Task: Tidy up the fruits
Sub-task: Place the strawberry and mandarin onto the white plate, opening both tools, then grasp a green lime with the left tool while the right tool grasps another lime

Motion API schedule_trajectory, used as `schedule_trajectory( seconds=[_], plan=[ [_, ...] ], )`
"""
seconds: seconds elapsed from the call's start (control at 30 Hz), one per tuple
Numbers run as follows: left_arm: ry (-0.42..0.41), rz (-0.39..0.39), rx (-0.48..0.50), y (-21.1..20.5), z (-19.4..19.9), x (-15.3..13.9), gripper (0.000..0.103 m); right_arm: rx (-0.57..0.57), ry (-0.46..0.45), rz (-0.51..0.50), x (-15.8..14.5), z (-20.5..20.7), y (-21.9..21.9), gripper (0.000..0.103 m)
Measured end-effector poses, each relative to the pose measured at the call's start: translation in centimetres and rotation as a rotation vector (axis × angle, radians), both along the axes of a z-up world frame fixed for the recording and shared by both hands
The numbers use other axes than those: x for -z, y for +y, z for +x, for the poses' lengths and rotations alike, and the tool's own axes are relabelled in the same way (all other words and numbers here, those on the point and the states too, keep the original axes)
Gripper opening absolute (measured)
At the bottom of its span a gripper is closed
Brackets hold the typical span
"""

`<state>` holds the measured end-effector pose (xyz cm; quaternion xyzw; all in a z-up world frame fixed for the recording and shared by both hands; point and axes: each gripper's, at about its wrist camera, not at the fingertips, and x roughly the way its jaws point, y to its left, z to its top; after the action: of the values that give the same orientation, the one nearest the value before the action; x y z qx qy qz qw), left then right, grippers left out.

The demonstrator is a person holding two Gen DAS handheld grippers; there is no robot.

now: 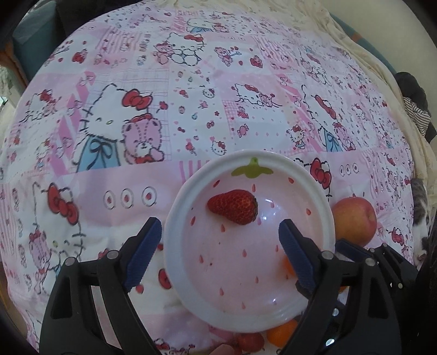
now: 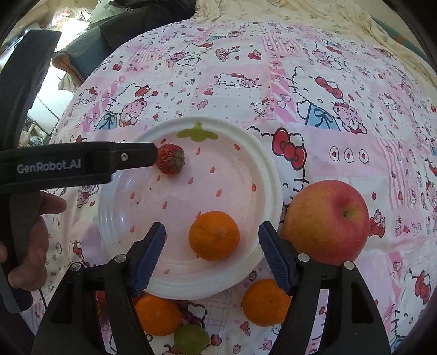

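Observation:
A white plate [image 2: 269,174] with a pink strawberry print lies on the patterned cloth. A strawberry [image 2: 171,159] and a mandarin [image 2: 214,235] lie on it. My left gripper [image 1: 220,252] is open above the plate [image 1: 174,226], just short of the strawberry [image 1: 233,206]. In the right wrist view it reaches in from the left [image 2: 131,158], its tip beside the strawberry. My right gripper [image 2: 211,255] is open, its fingers to either side of the mandarin. An apple [image 2: 326,222] sits right of the plate, also seen in the left wrist view [image 1: 355,222].
Two more mandarins [image 2: 157,315] [image 2: 266,301] and a green grape [image 2: 191,339] lie on the cloth in front of the plate. A person's hand [image 2: 30,240] holds the left gripper. A cream sheet [image 2: 300,13] lies beyond the cloth.

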<state>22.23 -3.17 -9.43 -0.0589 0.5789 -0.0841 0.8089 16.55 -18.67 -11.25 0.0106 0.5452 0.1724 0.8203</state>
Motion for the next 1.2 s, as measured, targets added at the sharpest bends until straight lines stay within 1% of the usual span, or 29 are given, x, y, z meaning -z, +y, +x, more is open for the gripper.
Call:
schedule_trajectory(
  seconds=[0.17, 0.37, 0.53, 0.63, 0.73, 0.9, 0.93, 0.97, 1.0, 1.1, 1.17, 1.2],
  plan=[
    [-0.015, -0.004, -0.012, 0.8, -1.4, -1.4, 0.086, 0.0, -0.014, 0.003, -1.0, -0.9, -0.2, 0.074],
    [-0.027, -0.011, -0.039, 2.6, -4.4, -3.0, 0.086, 0.01, -0.034, 0.006, -2.8, -2.7, -1.0, 0.074],
    [-0.03, 0.012, -0.054, 3.6, -6.9, -3.8, 0.086, 0.04, -0.048, 0.026, -4.2, -4.5, -2.5, 0.074],
    [-0.004, 0.012, -0.073, 4.2, -8.7, -3.4, 0.086, 0.08, -0.055, 0.046, -5.0, -5.6, -3.9, 0.074],
    [0.041, 0.0, -0.074, 4.5, -10.3, -2.6, 0.085, 0.116, -0.048, 0.068, -5.2, -6.6, -5.3, 0.074],
    [0.119, 0.005, -0.081, 4.3, -12.3, -0.6, 0.085, 0.184, 0.003, 0.101, -4.6, -8.1, -7.3, 0.074],
    [0.138, 0.004, -0.084, 4.2, -12.4, -0.1, 0.083, 0.198, 0.011, 0.106, -4.4, -8.4, -7.6, 0.074],
    [0.153, -0.003, -0.083, 4.1, -12.5, 0.4, 0.078, 0.203, 0.013, 0.109, -4.4, -8.4, -7.7, 0.074],
    [0.17, -0.002, -0.079, 3.9, -12.5, 0.9, 0.068, 0.205, 0.011, 0.108, -4.4, -8.5, -7.7, 0.074],
    [0.202, 0.02, -0.063, 3.4, -12.7, 2.2, 0.052, 0.203, 0.007, 0.096, -4.3, -8.5, -7.7, 0.074],
    [0.225, 0.008, -0.061, 3.3, -12.8, 2.8, 0.048, 0.206, 0.01, 0.096, -4.2, -8.4, -7.8, 0.074],
    [0.229, -0.001, -0.069, 3.3, -12.8, 2.9, 0.047, 0.208, 0.01, 0.095, -4.1, -8.4, -7.8, 0.074]
  ],
)
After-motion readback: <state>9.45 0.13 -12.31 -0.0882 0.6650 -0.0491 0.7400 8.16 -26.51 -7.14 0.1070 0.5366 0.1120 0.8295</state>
